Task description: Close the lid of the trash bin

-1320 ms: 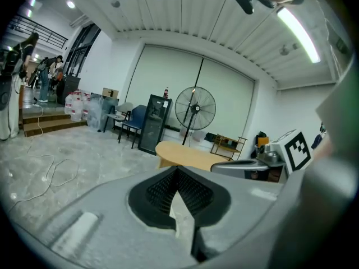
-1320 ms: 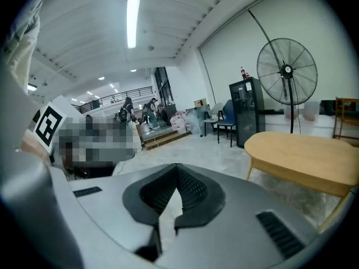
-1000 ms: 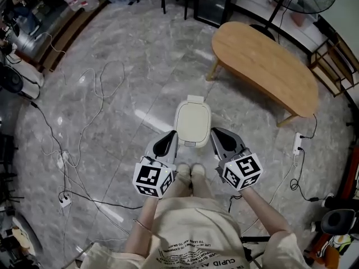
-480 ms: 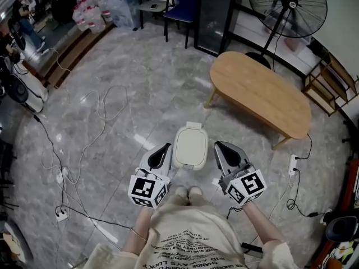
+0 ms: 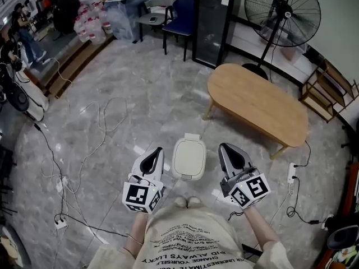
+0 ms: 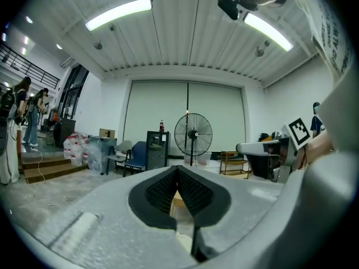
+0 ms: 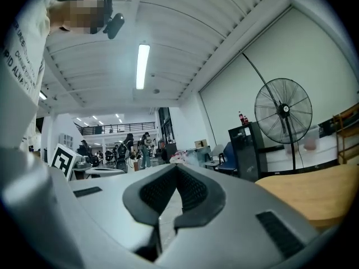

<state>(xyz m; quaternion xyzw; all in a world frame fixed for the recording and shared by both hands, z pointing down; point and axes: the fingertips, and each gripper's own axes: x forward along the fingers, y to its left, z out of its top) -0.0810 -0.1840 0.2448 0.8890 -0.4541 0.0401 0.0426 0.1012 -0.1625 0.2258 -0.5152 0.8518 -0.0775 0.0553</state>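
The cream trash bin [image 5: 188, 158] stands on the marble floor just ahead of the person's feet, with its lid lying flat and closed. My left gripper [image 5: 157, 152] hovers to the bin's left and my right gripper [image 5: 226, 148] to its right, both raised above it and touching nothing. Both point roughly level into the room. In the left gripper view the jaws [image 6: 178, 168] meet at the tips with nothing between them. The right gripper view shows the same: jaws [image 7: 176, 167] shut and empty. The bin does not show in either gripper view.
A wooden oval table [image 5: 255, 102] stands to the right beyond the bin. Behind it are a standing fan [image 5: 282, 7], a black cabinet [image 5: 213, 15] and a blue chair [image 5: 179, 10]. Cables [image 5: 84, 144] trail over the floor at left, and a power strip [image 5: 291, 172] lies at right.
Both grippers have risen away from the bin and now sit a little wider apart. The head view has tilted up, showing more of the room. The lid stays closed.
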